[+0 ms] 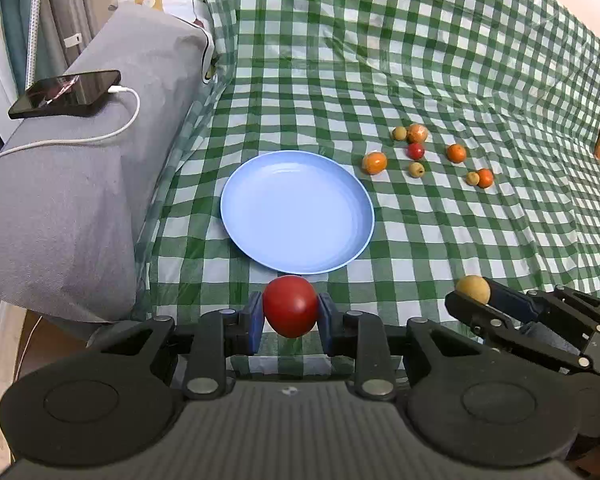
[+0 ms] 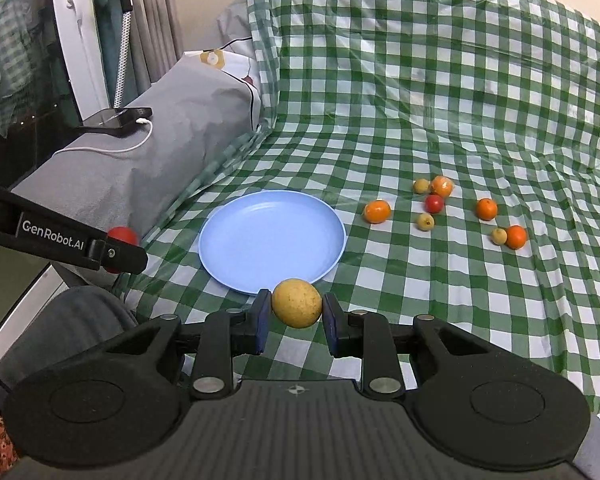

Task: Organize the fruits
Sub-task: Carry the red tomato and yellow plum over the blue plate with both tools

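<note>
Grey padded bolster at far left carries a black phone on its white charging cable. Next, the left gripper has its fingers closed on a round red fruit, short of the empty pale blue plastic plate. Right of it, the right gripper clamps a round yellow fruit. Loose small fruits lie further right on the green-checked cloth. Released early, either round fruit could roll away across the slack cloth.

The plate is pale blue on a green-and-white checked cloth; at two o'clock lie orange, red and yellow fruits.
</note>
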Demonstrator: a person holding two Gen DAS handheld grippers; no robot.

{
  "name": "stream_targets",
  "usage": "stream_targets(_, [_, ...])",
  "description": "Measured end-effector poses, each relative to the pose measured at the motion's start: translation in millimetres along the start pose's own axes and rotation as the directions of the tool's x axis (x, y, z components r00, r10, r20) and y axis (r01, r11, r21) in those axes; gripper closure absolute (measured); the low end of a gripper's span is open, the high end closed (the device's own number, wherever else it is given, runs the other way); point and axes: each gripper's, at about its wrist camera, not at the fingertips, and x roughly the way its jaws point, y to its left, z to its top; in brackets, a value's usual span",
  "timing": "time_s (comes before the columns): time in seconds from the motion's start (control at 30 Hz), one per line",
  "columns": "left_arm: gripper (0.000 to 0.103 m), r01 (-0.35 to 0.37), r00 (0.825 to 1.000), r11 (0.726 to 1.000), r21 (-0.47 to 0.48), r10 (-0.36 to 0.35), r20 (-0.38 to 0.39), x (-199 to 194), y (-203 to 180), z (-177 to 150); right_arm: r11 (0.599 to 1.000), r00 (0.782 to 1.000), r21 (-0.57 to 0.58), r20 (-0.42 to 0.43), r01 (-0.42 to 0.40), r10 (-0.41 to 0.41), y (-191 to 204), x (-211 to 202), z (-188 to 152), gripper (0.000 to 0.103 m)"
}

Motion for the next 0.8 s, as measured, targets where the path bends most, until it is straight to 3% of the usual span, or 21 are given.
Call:
stream_targets(0.47, [0.072, -0.039, 0.999, 0.999, -0.012, 0.039, -0.017, 44, 16, 43, 1.0, 1.0, -0.003, -0.012, 0.006, -0.006, -4, 54, 20, 0.075])
stream_targets(0.8, [0.072, -0.041, 0.998, 0.999, 0.013, 0.042, -0.056, 101, 22, 73, 1.0, 0.999, -0.026, -0.043, 0.015, -0.017, -1, 111, 37, 0.075])
